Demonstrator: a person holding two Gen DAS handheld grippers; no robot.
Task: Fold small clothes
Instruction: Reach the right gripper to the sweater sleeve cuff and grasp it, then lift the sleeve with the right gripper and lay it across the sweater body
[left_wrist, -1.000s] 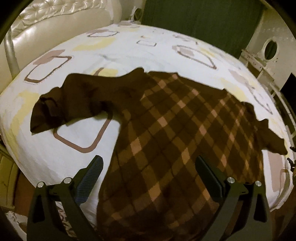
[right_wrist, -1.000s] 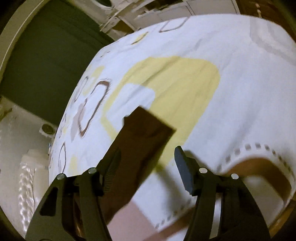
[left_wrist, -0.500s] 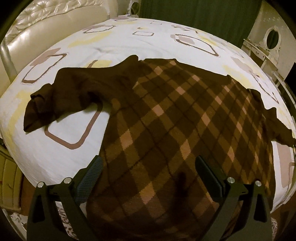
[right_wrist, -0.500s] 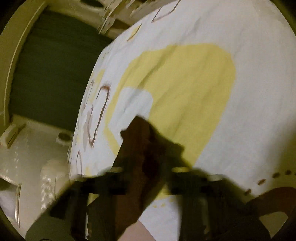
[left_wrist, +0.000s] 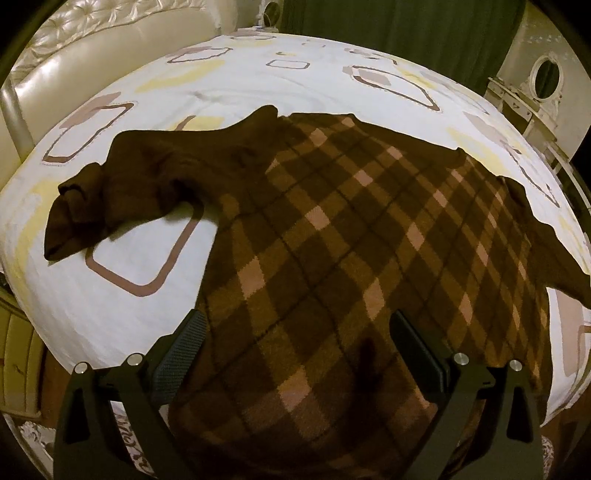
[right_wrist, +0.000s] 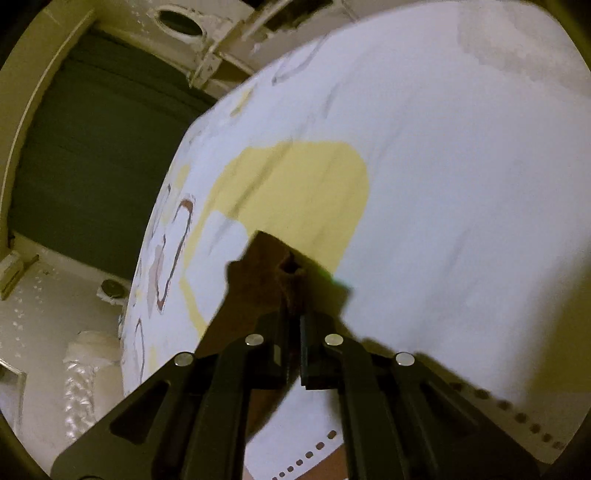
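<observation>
Brown argyle sweater (left_wrist: 332, 229) spread flat across frame centre on the patterned bedsheet (left_wrist: 122, 295). Right gripper (right_wrist: 293, 317), lower centre of its view, pinches what is probably the sleeve cuff (right_wrist: 273, 273); carry it inward, low and taut. Left gripper (left_wrist: 295, 343), jaws wide and empty over the hem, may pin the body

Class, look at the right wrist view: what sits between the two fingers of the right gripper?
In the right wrist view, the right gripper is shut on the sweater's brown sleeve end.
</observation>
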